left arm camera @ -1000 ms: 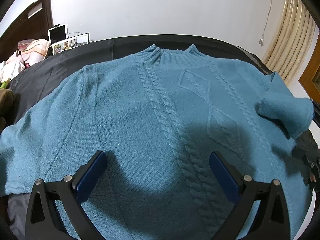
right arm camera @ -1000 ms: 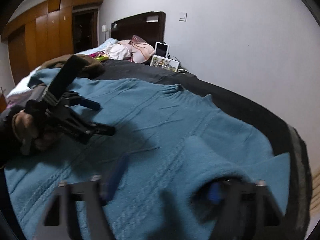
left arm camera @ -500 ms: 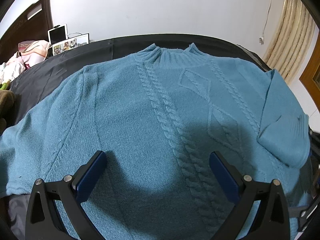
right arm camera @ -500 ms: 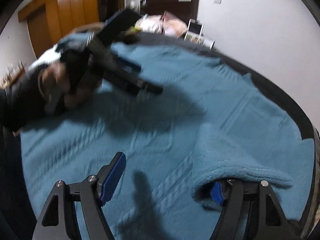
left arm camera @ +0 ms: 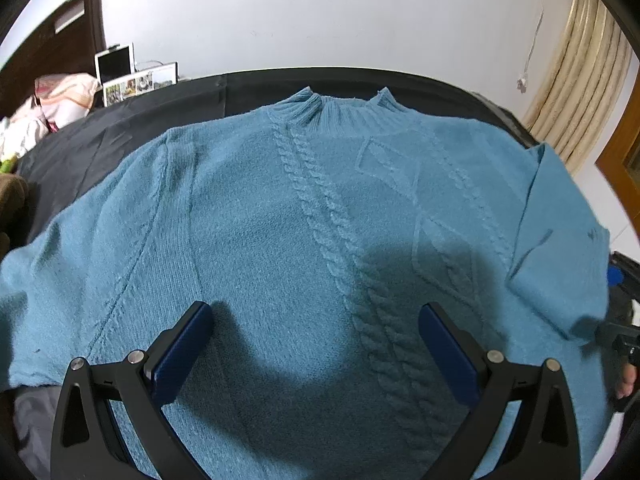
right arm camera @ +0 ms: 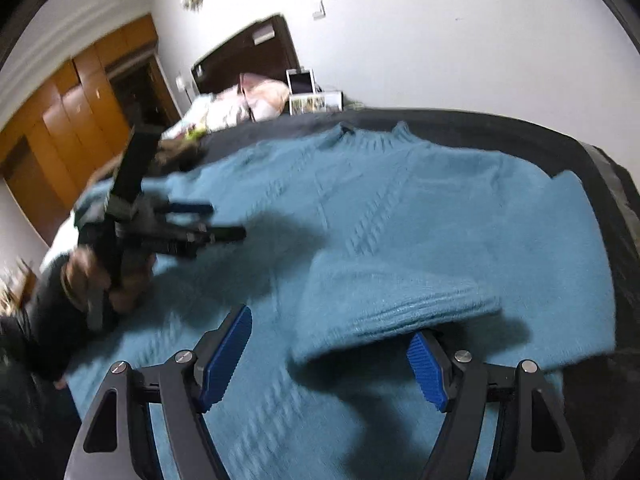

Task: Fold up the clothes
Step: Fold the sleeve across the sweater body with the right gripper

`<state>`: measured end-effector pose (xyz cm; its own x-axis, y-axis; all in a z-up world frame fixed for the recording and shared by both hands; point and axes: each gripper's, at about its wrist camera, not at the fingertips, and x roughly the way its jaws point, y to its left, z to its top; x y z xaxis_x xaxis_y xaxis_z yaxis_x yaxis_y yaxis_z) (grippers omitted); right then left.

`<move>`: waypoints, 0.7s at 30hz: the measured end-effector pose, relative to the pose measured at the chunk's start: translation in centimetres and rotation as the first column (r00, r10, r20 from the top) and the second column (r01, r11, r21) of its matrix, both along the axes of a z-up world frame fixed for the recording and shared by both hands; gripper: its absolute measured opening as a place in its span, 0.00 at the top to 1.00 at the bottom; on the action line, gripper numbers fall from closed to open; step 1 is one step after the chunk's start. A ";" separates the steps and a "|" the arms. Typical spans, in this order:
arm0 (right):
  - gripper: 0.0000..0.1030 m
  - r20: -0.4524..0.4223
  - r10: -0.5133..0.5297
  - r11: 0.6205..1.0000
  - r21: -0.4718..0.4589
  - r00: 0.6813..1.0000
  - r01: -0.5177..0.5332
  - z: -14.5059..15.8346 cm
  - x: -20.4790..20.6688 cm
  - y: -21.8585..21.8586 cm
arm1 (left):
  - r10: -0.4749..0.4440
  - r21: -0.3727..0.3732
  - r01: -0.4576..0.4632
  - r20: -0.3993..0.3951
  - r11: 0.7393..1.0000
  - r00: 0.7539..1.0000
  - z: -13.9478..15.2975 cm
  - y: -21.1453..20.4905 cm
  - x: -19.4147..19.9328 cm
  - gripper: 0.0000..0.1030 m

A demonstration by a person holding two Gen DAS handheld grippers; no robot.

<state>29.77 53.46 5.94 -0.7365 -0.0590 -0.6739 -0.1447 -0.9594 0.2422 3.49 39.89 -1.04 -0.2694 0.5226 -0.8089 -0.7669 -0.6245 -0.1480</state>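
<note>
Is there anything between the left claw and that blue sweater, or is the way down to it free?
Nothing visible is in the way. The left gripper hangs open directly over the sweater, with only bare knit showing between its two fingers.

Left tongs (left arm camera: pixel 316 354) wide open, angled down; right tongs (right arm camera: pixel 328 354) wide open, nothing pinched.

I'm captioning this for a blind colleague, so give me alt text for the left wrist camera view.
A teal cable-knit sweater lies face up on a dark bed cover, its right-hand sleeve folded in over the body. The open left claw hovers above the lower front, nothing between its blue pads. A white wall and a beige curtain stand behind.
</note>
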 end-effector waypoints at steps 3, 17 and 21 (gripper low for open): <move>0.26 -0.068 0.126 0.991 -0.036 0.990 -0.129 1.1 -1.1 -1.9 | 0.011 0.046 -0.014 0.064 0.999 0.998 0.4 -0.8 -1.0 0.00; 0.25 -0.125 0.106 0.992 -0.057 0.986 -0.114 0.0 0.2 -1.6 | -0.143 0.167 0.107 0.222 0.980 0.965 2.7 -1.5 -0.6 0.00; 0.25 -0.219 -0.135 0.982 -0.159 0.966 0.101 -0.1 2.6 2.4 | -0.239 0.149 0.220 0.119 0.964 0.964 3.3 -1.3 3.0 0.00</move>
